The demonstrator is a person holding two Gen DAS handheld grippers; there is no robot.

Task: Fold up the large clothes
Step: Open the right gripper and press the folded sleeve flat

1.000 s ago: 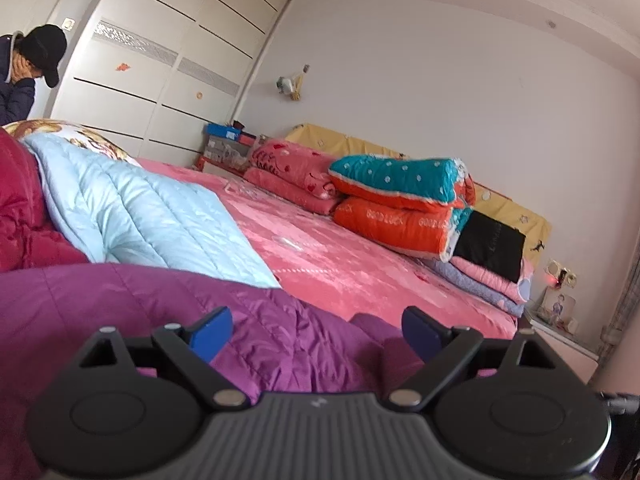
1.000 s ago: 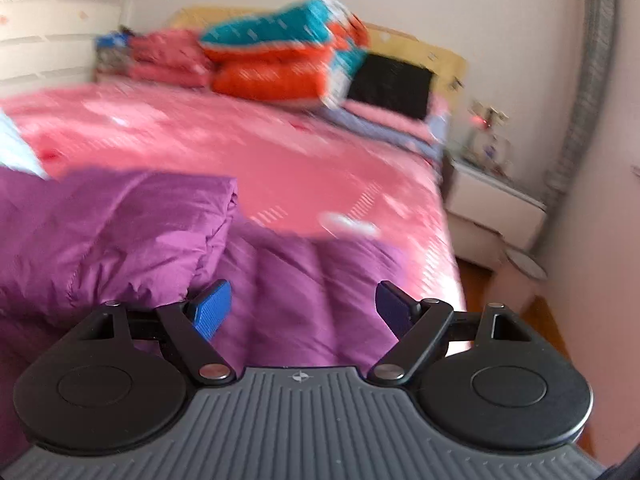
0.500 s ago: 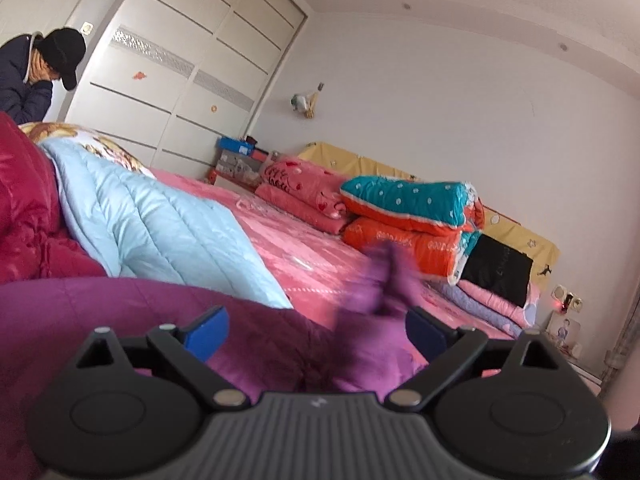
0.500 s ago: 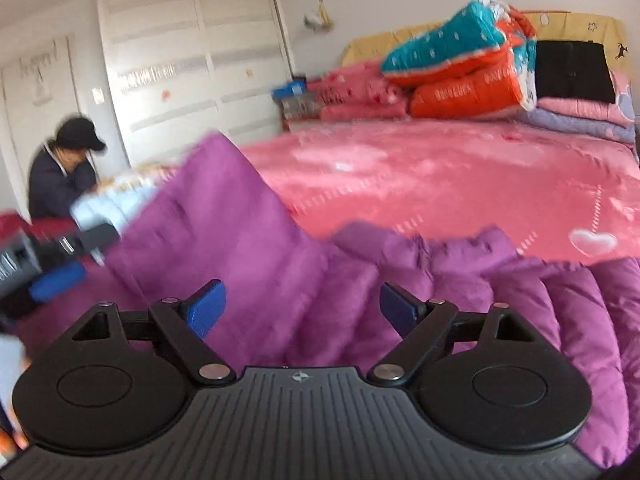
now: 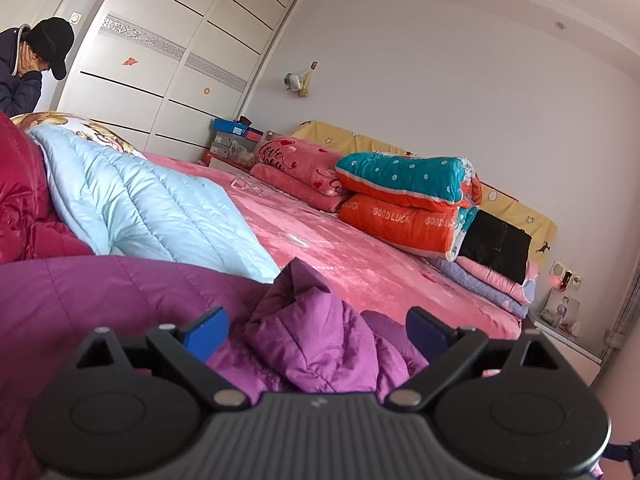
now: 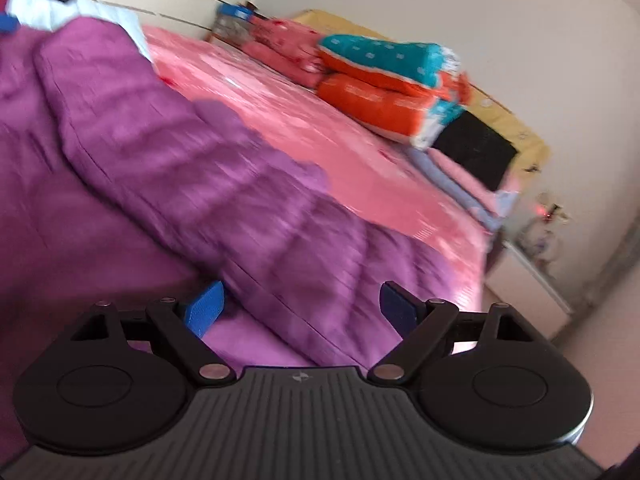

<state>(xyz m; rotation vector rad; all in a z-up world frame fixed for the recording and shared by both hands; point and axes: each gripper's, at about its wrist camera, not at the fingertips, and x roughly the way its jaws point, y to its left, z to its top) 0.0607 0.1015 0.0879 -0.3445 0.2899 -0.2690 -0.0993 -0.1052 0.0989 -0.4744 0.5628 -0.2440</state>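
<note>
Purple quilted coat (image 5: 312, 344); pink bedspread (image 5: 360, 260) — teal, white-flowered quilt (image 5: 400, 174).

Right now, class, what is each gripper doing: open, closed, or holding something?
Left gripper: open, holding nothing, just above the purple jacket.
Right gripper: open, holding nothing, over the same jacket.

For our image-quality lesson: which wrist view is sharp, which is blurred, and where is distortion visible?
Left wrist view: sharp, the purple jacket crisp, the wardrobe bowed by the fisheye. Right wrist view: motion-smeared across jacket and folded quilts; only the right gripper stays crisp.
</note>
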